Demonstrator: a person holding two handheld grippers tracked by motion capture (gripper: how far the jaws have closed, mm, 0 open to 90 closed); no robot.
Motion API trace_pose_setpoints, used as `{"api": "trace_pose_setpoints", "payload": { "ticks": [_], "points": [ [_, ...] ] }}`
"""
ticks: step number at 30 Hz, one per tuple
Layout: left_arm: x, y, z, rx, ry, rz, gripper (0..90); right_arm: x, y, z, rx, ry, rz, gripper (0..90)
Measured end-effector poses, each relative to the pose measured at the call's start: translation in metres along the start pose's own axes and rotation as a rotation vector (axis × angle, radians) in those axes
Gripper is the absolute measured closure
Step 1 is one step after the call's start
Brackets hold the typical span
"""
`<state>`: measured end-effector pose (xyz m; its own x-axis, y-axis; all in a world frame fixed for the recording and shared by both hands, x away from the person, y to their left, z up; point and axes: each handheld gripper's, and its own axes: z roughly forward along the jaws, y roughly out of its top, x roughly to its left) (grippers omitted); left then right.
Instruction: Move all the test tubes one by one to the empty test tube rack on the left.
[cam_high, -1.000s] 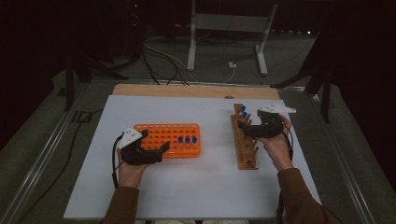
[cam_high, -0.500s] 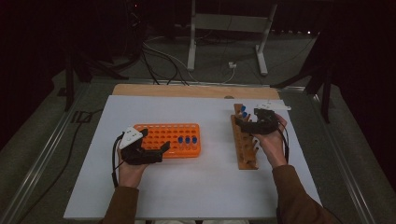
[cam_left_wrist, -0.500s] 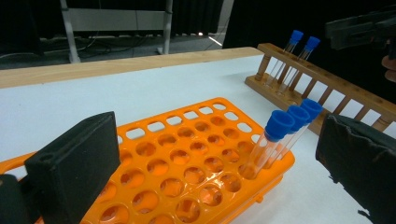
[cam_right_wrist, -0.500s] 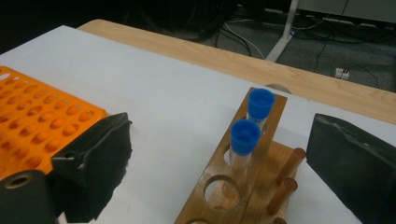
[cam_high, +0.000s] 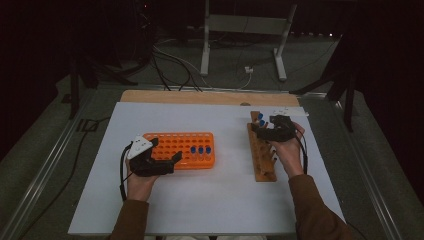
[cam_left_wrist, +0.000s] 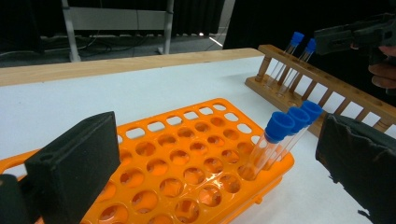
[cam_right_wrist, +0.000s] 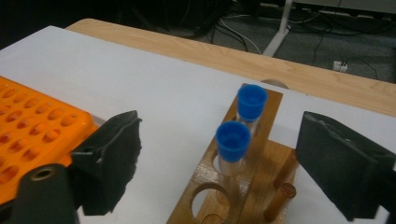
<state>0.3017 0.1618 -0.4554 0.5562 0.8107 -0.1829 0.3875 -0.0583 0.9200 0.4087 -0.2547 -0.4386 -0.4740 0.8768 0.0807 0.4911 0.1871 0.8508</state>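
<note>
From the high view, the right tongs (cam_high: 264, 131) hovered over the far end of the wooden rack (cam_high: 262, 159), close to the two blue-capped tubes (cam_high: 260, 120) that stood upright in its farthest holes. The left tongs (cam_high: 165, 156) rested at the near left corner of the orange rack (cam_high: 175, 145), which lay on the white counter (cam_high: 210, 200) well apart from the wooden one. Three more blue-capped tubes (cam_high: 200, 150) stood in a row near the orange rack's right end.

In the left gripper view, the left tongs (cam_left_wrist: 219, 168) stood wide apart, one jaw over the orange rack (cam_left_wrist: 187, 158) and the other just past its right edge, with nothing pressed between them. The three capped tubes (cam_left_wrist: 280, 135) leaned in the rack's right-hand holes. Farther off stood the wooden rack (cam_left_wrist: 322, 88) with its two tubes (cam_left_wrist: 292, 56).

In the right gripper view, the right tongs (cam_right_wrist: 219, 163) had just been closing, yet the jaws were parted on either side of the nearer tube (cam_right_wrist: 232, 144) without touching it. The second tube (cam_right_wrist: 251, 105) stood in the next hole beyond, both in the wooden rack (cam_right_wrist: 261, 177). The orange rack (cam_right_wrist: 37, 126) showed at the left
</note>
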Motion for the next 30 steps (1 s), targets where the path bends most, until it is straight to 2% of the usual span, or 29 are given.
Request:
{"api": "trace_pose_setpoints", "payload": {
  "ticks": [3, 7, 13, 20, 26, 30],
  "points": [
    [0.0, 0.0, 0.0, 0.002, 0.001, -0.001, 0.8, -0.001, -0.001, 0.002, 0.002, -0.01, 0.002, 20.5],
    [0.0, 0.0, 0.0, 0.005, 0.001, -0.001, 0.8, -0.002, -0.002, 0.004, 0.011, -0.013, 0.0, 35.2],
    [-0.002, -0.001, 0.003, 0.019, -0.005, 0.006, 0.8, -0.003, -0.006, 0.007, 0.015, -0.029, 0.005, 50.3],
    [-0.003, -0.002, 0.005, 0.026, -0.014, 0.011, 0.8, -0.003, -0.007, 0.011, 0.019, -0.039, 0.0, 61.4],
    [-0.004, -0.003, 0.006, 0.033, -0.017, 0.011, 0.8, -0.005, -0.008, 0.015, 0.024, -0.053, 0.014, 70.5],
    [-0.004, -0.003, 0.006, 0.034, -0.017, 0.011, 0.8, -0.006, -0.01, 0.018, 0.025, -0.064, 0.021, 72.9]
  ]
}}
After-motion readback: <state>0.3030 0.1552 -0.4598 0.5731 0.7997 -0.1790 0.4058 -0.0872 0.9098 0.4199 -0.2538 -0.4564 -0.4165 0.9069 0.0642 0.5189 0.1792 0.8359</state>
